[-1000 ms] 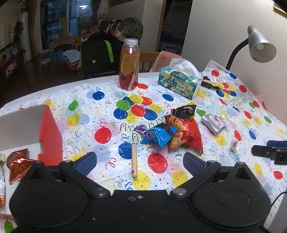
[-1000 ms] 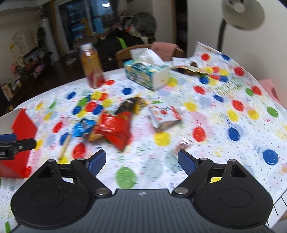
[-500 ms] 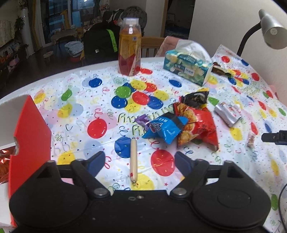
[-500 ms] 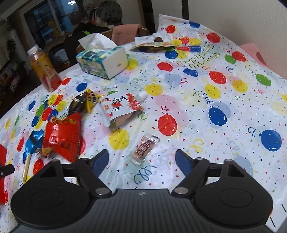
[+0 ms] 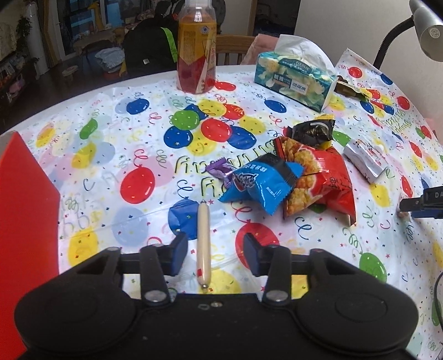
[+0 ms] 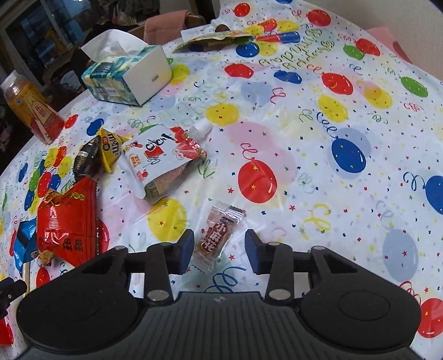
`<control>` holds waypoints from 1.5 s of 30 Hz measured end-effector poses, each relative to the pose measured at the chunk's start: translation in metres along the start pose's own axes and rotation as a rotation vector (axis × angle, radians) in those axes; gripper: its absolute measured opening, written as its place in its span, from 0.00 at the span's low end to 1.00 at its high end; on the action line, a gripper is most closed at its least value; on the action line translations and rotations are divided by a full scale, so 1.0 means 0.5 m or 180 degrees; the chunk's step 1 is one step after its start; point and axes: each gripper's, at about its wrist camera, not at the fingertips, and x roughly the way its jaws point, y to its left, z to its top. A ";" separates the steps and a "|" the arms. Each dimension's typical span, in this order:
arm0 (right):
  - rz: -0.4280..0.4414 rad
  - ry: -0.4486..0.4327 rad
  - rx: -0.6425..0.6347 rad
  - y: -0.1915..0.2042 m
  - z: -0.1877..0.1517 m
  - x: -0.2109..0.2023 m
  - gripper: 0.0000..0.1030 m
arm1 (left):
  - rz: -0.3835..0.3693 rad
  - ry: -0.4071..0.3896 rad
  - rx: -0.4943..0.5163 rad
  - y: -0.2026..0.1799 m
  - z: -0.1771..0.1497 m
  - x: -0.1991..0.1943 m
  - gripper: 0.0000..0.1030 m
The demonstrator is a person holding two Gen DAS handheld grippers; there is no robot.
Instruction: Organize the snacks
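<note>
My left gripper (image 5: 213, 250) is open low over the balloon tablecloth, its fingers on either side of a thin beige sausage stick (image 5: 203, 243). Beyond it lie a blue snack packet (image 5: 260, 185), a purple candy (image 5: 218, 169), a red chips bag (image 5: 318, 180), a black packet (image 5: 313, 131) and a white pouch (image 5: 365, 159). My right gripper (image 6: 218, 249) is open too, its fingers flanking a small clear-wrapped brown snack (image 6: 214, 236). The red bag (image 6: 66, 218), white spouted pouch (image 6: 160, 160) and yellow-brown candy packet (image 6: 102, 152) lie to its left.
A red box wall (image 5: 27, 221) stands at the left edge. A juice bottle (image 5: 196, 47) and a tissue box (image 5: 296, 77) stand at the back, a desk lamp (image 5: 426, 25) at the right. An opened green wrapper (image 6: 213, 41) lies far back. The right gripper's tip (image 5: 423, 205) shows at right.
Both grippers have moved forward and down. The left one now straddles the sausage stick, the right one the small wrapped snack. Both sets of fingers stand closer together than before.
</note>
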 end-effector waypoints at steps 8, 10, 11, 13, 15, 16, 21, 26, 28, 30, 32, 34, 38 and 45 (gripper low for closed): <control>-0.0053 0.0040 -0.0044 0.014 0.001 0.006 0.23 | 0.0001 0.0088 -0.0008 0.009 0.000 0.023 0.18; -0.0074 0.0041 -0.0082 0.018 -0.001 0.006 0.19 | 0.0021 0.0114 -0.0024 0.014 -0.001 0.027 0.14; -0.0085 0.0041 -0.0097 0.019 -0.002 0.006 0.18 | 0.0029 0.0134 -0.0030 0.017 -0.001 0.030 0.10; -0.0099 0.0035 -0.0125 0.020 -0.003 0.005 0.17 | 0.0008 0.0145 -0.0038 0.021 -0.003 0.033 0.08; -0.0098 0.0027 -0.0133 0.020 -0.005 0.004 0.16 | 0.0011 0.0131 -0.0003 0.019 -0.005 0.033 0.08; -0.0098 0.0026 -0.0138 0.019 -0.006 0.003 0.16 | 0.0023 0.0128 0.0023 0.017 -0.005 0.033 0.08; -0.0088 0.0017 -0.0144 0.018 -0.009 -0.004 0.15 | 0.0040 0.0121 0.0057 0.014 -0.008 0.030 0.07; -0.0027 -0.0010 -0.0225 0.027 -0.020 -0.032 0.15 | -0.0009 0.0112 -0.0005 0.022 -0.011 0.017 0.07; 0.0014 -0.0013 -0.0275 0.034 -0.027 -0.047 0.15 | -0.0029 0.0106 -0.0036 0.026 -0.012 0.009 0.07; 0.0074 -0.0009 -0.0328 0.043 -0.035 -0.064 0.15 | -0.0044 0.0099 -0.0058 0.030 -0.013 -0.001 0.07; 0.0127 -0.0008 -0.0387 0.055 -0.044 -0.083 0.15 | -0.0068 0.0099 -0.0092 0.034 -0.014 -0.011 0.07; 0.0191 -0.0014 -0.0432 0.066 -0.052 -0.101 0.15 | -0.0083 0.0091 -0.0123 0.038 -0.016 -0.023 0.07; 0.0317 -0.0024 -0.0505 0.094 -0.070 -0.136 0.15 | -0.0115 0.0055 -0.0159 0.045 -0.019 -0.053 0.07; 0.0509 -0.0018 -0.0695 0.161 -0.103 -0.190 0.15 | -0.0164 0.0008 -0.0209 0.058 -0.023 -0.106 0.07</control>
